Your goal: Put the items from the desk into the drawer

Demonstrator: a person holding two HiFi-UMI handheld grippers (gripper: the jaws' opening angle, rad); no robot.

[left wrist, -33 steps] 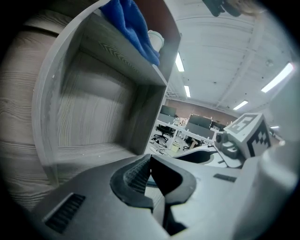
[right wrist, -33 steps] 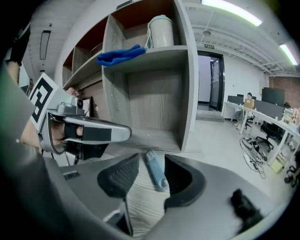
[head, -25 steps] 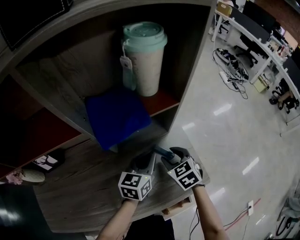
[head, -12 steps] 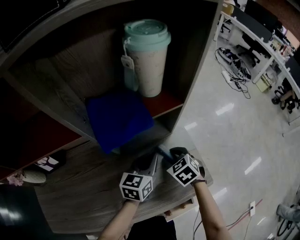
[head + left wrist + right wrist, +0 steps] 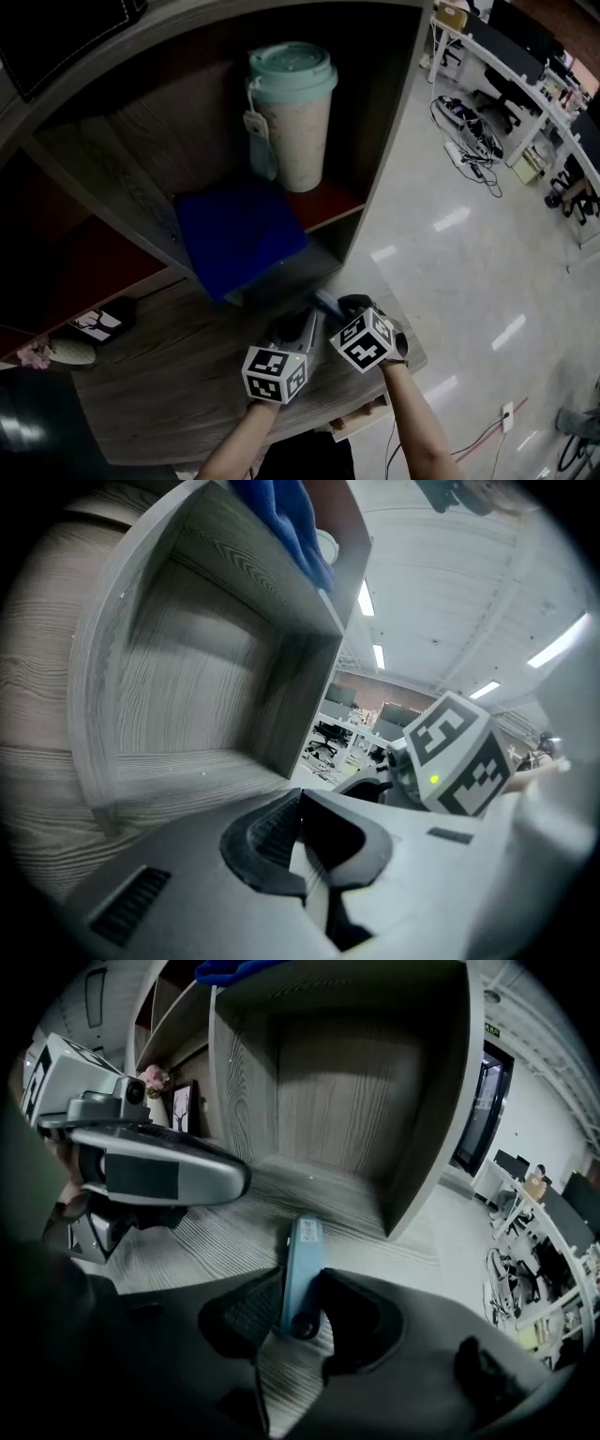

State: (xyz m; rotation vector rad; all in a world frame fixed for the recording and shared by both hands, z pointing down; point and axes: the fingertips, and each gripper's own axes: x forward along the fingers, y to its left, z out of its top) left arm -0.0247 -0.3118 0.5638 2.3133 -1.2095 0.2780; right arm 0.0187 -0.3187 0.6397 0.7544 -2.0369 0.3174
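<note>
Since the earlier frame the right gripper point(image 5: 325, 309) had tipped slightly and its jaws had just been closing; in the head view it hovered beside the left gripper point(image 5: 298, 326) before the cubby point(image 5: 343, 242), a blue cloth point(image 5: 239, 234) and lidded cup point(image 5: 291, 117) above that cubby. In the left gripper view the jaws met, empty; in the right gripper view the jaws pressed both sides of the pale-blue tool point(image 5: 305, 1241), flat at the cubby's mouth.

1. No text, brand or number can be read anywhere.
2. The tag point(image 5: 253, 127) hanging on the cup point(image 5: 298, 141) is too small to read.
3. The pale label point(image 5: 306, 1230) on the light blue device point(image 5: 300, 1283) is blurred.
4. The green sign point(image 5: 494, 1027) above the doorway is illegible.
</note>
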